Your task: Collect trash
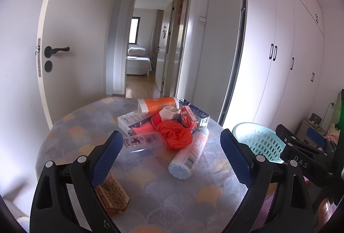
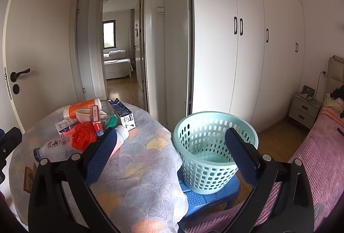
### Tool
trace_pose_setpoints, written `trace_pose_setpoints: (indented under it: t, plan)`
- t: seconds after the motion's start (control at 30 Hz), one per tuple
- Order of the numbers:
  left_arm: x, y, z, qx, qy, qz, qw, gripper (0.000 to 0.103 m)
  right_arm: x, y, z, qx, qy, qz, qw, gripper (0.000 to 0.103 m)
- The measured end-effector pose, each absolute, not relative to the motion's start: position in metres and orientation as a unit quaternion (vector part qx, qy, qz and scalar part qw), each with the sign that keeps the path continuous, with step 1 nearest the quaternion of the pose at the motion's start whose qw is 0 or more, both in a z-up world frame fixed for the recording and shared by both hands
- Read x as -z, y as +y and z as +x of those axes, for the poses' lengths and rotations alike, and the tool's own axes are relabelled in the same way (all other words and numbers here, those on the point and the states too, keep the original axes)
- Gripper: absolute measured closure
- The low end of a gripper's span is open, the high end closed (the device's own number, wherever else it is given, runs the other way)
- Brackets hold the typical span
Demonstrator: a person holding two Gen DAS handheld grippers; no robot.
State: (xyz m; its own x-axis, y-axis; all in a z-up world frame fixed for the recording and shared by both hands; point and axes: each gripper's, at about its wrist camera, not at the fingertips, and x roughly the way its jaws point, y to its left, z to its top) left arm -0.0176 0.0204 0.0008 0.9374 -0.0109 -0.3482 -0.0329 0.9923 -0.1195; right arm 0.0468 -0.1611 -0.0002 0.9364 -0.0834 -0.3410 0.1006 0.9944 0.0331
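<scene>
Round desk (image 1: 163, 196) under a pale cloth printed with grey and orange fan shapes.

At its far side lies a heap: a crumpled orange plastic bag (image 1: 175, 136), with a clear plastic bottle (image 1: 142, 143) touching its left, a white tube with a barcode (image 1: 190, 153) to its right, and an orange-and-white canister (image 1: 158, 104) and cartons behind; a brown printed paper packet (image 1: 114, 194) lies nearer, apart from the bag.

We see bare tablecloth (image 1: 172, 196) in front of the trash pile (image 1: 169, 125), so a gripper can come in low from the near side. The white bottle (image 1: 189, 153) lies across the right approach. The basket (image 2: 215, 147) mouth is open from above.
</scene>
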Motion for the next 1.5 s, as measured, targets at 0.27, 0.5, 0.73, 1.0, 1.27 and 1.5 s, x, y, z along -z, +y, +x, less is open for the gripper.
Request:
trace_pose_setpoints:
  t: [0.27, 0.5, 0.73, 1.0, 1.27, 1.5]
  plan:
    - [0.001, 0.021, -0.018, 0.008, 0.181, -0.070, 0.981, 0.014, 0.001, -0.159, 0.047, 0.046, 0.172, 0.022, 0.984, 0.006]
    - [0.000, 0.024, -0.020, 0.011, 0.177, -0.072, 0.982, 0.014, 0.002, -0.158, 0.047, 0.045, 0.175, 0.021, 0.983, 0.006]
    - [-0.001, 0.026, -0.021, 0.004, 0.175, -0.074, 0.982, 0.014, 0.002, -0.157, 0.048, 0.043, 0.175, 0.025, 0.983, 0.006]
    - [-0.011, 0.059, -0.039, -0.061, 0.163, -0.058, 0.983, 0.014, -0.001, -0.150, 0.053, 0.023, 0.172, 0.014, 0.985, 0.008]
    - [-0.016, 0.153, -0.052, -0.163, 0.186, -0.111, 0.963, 0.014, 0.002, -0.124, 0.075, -0.057, 0.184, 0.006, 0.981, 0.045]
    - [0.024, 0.159, -0.040, -0.103, 0.269, -0.155, 0.945, 0.014, 0.007, -0.099, 0.111, -0.123, 0.212, 0.015, 0.969, 0.046]
